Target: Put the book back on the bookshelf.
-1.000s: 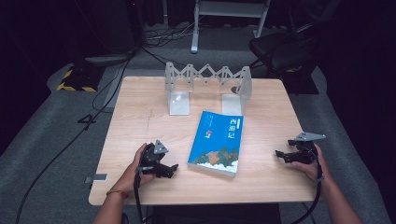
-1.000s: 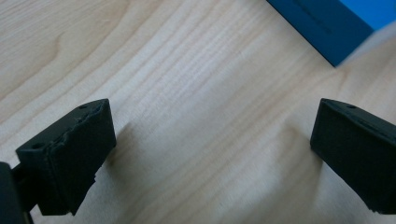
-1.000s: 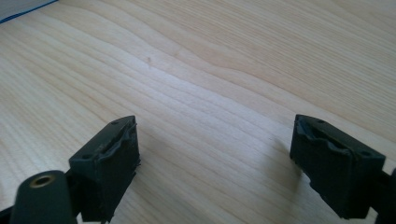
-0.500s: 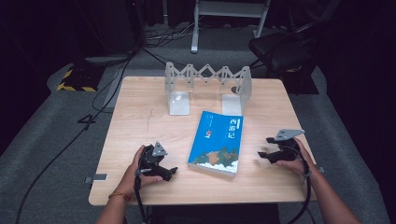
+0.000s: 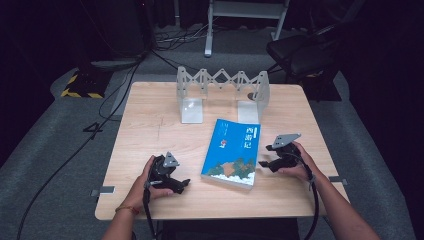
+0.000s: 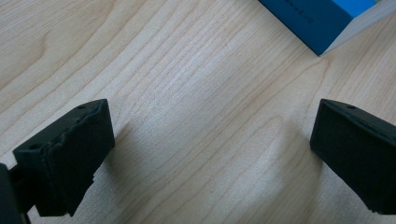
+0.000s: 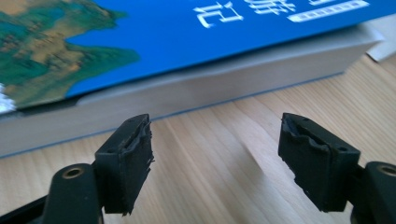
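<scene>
A thick blue book with white characters and a landscape picture lies flat on the wooden table. My right gripper sits just off the book's right side and points at its page edge. Its jaws are open and have just been closing a little, with only bare wood between them. My left gripper rests on the table left of the book's near corner. It is open over bare wood.
A grey metal folding book rack stands at the back of the table. A dark chair and cables lie on the floor beyond. Bare table lies left of the book.
My right hand has slid left across the table, from near the right edge up to the book's right side. The left hand and the book have stayed put.
</scene>
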The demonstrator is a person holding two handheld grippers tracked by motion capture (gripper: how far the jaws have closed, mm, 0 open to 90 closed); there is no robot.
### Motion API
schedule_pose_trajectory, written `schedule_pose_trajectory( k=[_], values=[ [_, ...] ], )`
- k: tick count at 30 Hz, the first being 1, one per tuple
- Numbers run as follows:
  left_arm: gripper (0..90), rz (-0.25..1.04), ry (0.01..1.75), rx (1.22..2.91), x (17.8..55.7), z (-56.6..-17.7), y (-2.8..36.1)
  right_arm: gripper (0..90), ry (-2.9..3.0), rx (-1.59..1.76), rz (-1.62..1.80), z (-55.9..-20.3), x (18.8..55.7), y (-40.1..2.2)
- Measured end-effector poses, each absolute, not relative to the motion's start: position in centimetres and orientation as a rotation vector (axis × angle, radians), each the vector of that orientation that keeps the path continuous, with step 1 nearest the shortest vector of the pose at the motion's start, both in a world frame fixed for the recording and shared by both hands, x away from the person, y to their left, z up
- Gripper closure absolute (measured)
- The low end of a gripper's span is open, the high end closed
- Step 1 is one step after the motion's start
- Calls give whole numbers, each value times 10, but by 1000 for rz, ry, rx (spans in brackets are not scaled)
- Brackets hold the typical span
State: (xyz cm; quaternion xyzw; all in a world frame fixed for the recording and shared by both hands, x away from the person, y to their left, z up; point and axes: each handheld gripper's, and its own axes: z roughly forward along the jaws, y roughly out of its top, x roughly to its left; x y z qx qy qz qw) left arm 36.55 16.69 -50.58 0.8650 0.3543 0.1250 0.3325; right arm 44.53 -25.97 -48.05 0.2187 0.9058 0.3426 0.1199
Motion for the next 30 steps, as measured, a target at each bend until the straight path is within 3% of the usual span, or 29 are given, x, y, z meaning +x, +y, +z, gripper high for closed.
schedule_pose_trajectory(
  k=[30],
  values=[
    [5,328,920,2270,367,-505,166,260,2662,601,1035,-485,435,-250]
  ],
)
